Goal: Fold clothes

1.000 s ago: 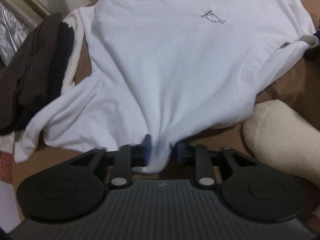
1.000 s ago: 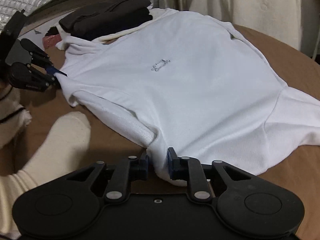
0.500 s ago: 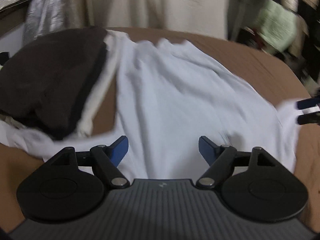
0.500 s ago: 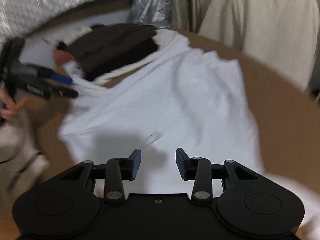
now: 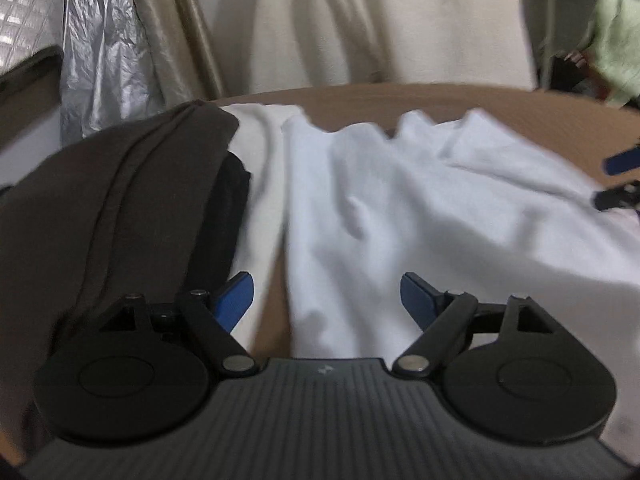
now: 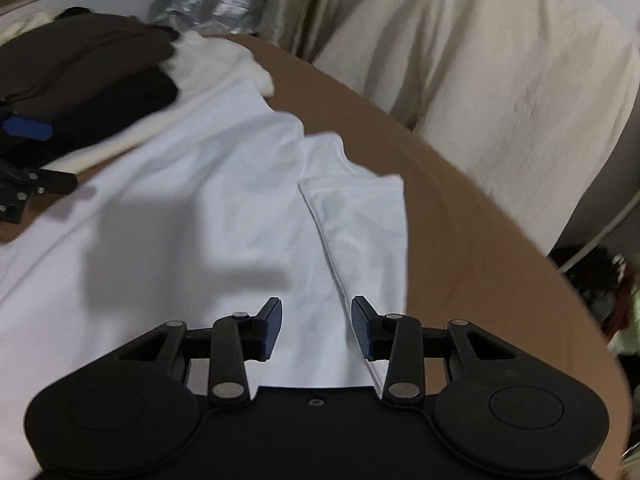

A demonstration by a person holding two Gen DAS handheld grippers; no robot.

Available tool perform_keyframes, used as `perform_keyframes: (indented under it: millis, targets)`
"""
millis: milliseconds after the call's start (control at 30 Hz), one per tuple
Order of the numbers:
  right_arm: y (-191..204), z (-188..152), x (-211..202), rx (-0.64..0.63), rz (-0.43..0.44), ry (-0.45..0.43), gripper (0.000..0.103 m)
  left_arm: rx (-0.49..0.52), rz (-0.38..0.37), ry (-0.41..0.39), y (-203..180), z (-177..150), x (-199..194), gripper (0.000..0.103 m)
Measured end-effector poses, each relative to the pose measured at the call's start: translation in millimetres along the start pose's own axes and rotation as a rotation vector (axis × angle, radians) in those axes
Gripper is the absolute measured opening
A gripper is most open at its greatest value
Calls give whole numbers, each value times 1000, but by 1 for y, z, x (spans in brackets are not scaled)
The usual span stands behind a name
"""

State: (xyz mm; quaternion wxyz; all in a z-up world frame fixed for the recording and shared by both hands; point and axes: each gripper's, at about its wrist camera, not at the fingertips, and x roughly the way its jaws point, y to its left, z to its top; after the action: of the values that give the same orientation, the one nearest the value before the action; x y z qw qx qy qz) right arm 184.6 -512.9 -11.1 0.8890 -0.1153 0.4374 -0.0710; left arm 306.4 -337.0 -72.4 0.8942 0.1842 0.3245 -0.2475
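Your left tongs (image 5: pixel 326 300) have just spread wide, empty, over the shirt (image 5: pixel 400 216). Your right tongs (image 6: pixel 316 330) stand apart, gripping nothing.

Both cams sit on the grippers, looking forward and down, close over the brown table (image 5: pixel 520 116). Left wrist view faces the far edge, dark folded pile (image 5: pixel 120 208) on its left. Right wrist view looks from the other side. Shared: white shirt (image 5: pixel 400 208) (image 6: pixel 200 184), dark pile (image 6: pixel 80 64) — each catches the other's gripper at frame edge.
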Motion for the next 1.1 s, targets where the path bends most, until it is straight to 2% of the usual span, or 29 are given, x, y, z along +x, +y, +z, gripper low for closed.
perform_keyframes:
  millis: [67, 133, 167, 233, 267, 300, 333, 367, 400, 533, 600, 667, 733, 833, 900, 967, 1033, 1100]
  targets:
    - [1, 1, 30, -44, -30, -8, 48, -7, 29, 25, -1, 19, 29, 80]
    - [3, 7, 62, -96, -80, 4, 68, -22, 54, 32, 0, 43, 59, 81]
    - [5, 10, 79, -128, -111, 12, 75, -21, 70, 35, -1, 52, 72, 81]
    - [7, 17, 107, -229, -178, 12, 76, -13, 115, 52, -1, 70, 101, 81]
    - [6, 19, 114, -265, -194, -7, 74, -5, 126, 60, -1, 77, 111, 80]
    - [0, 22, 119, -272, -198, -31, 67, 2, 134, 63, -1, 83, 119, 80]
    - [-12, 26, 120, -240, -209, -52, 39, 8, 130, 54, -3, 87, 122, 81]
    - [-27, 29, 121, -180, -222, -57, 16, 20, 128, 37, -6, 90, 124, 81]
    - [-43, 32, 121, -117, -232, -61, 12, 37, 127, 17, -9, 92, 127, 81]
    - [-117, 22, 124, 117, -259, -32, 8, 65, 119, -21, -18, 92, 135, 81]
    - [-149, 11, 122, 235, -253, -18, 8, 59, 142, -36, -17, 91, 142, 81]
    - [-172, -2, 110, 381, -237, -46, 6, 71, 183, -49, -18, 89, 148, 81]
    - [-195, -16, 99, 526, -220, -75, 4, 141, 211, -48, -28, 88, 157, 81]
    - [-224, -35, 86, 714, -213, -94, 4, 330, 209, 21, -53, 87, 181, 81]
    - [-233, -45, 85, 770, -184, -81, 4, 258, 198, 26, -43, 91, 185, 81]
    - [-238, -53, 83, 810, -155, -80, 4, 86, 134, 57, -18, 98, 184, 81]
    - [-235, -53, 71, 794, -181, -111, 4, -44, 43, 51, 5, 105, 180, 78]
    - [-229, -45, 63, 722, -242, -141, 4, -59, 8, 41, 12, 110, 175, 78]
